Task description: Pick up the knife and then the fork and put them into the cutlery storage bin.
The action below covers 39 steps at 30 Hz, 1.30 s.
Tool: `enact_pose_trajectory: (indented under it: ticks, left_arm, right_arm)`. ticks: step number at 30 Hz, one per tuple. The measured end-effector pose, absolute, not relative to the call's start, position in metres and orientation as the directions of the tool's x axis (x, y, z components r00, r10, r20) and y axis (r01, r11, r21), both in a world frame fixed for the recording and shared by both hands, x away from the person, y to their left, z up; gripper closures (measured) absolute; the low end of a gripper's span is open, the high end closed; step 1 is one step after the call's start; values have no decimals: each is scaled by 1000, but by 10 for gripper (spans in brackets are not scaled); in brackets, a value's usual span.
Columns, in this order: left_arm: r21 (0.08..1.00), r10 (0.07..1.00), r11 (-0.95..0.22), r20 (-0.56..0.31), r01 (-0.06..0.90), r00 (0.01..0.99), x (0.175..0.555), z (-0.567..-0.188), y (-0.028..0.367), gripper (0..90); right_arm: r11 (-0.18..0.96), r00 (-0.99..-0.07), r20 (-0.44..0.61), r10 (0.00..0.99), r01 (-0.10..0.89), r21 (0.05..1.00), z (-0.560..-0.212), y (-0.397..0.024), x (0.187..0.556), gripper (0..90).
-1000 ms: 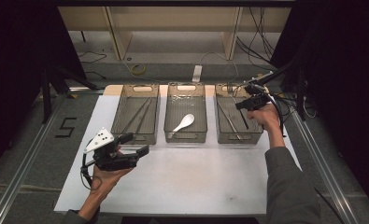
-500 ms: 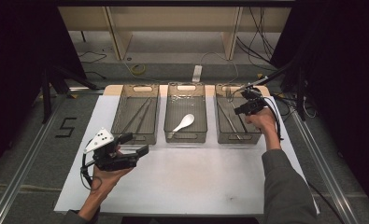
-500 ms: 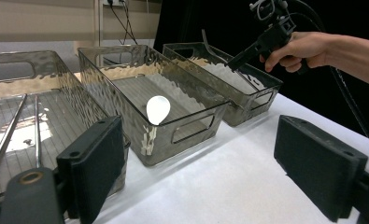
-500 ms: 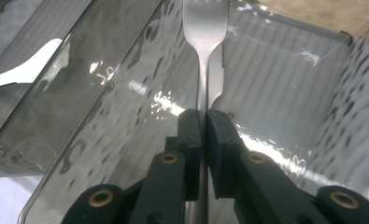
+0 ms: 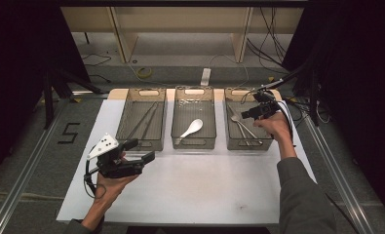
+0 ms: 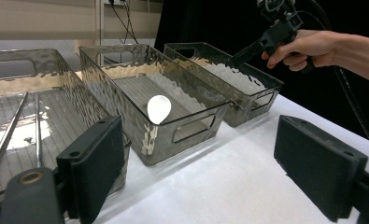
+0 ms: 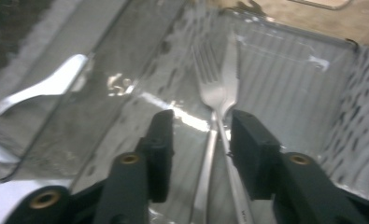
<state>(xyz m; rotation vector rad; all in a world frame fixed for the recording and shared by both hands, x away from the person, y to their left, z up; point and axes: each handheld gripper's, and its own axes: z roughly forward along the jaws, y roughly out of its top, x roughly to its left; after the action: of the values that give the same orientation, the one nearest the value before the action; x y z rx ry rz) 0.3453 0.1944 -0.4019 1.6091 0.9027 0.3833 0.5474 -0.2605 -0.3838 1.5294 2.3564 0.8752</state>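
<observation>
Reaching over the right-hand bin [image 5: 270, 141] at the table's far right corner, right gripper [image 7: 201, 140] pointing down. Jaws just opening, spread, framing fork [image 7: 209, 88] and knife [image 7: 232, 79] lying on the bin floor, pads pressing on neither.

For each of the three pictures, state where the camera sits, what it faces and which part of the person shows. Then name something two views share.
High view: above the person's side, facing three bins on the table; both forearms show.
Left gripper view: rides the left gripper, open, facing the bins.
Right gripper view: rides the right gripper, looking into a bin at a fork; jaws just opened, fork between.
Shared: the white spoon.
</observation>
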Motion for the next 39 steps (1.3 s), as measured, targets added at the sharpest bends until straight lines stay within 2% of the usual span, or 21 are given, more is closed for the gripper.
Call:
enact_pose_trajectory:
  ticks: [13,28,39]
  left_arm:
    - [935,722,-22,-230,354,652,346,-403,193,156]
    - [933,718,-26,-233,360,656,347,-404,192,155]
    - [931,715,-32,-233,364,659,347,-404,191,155]
  right_arm:
    - [304,-528,176,831,696,651,-369,-238,520,407]
    - [278,-603,194,774,599,751,-359,-222,469,325]
    - [247,-633,202,748,548,799,-372,-219,432,300]
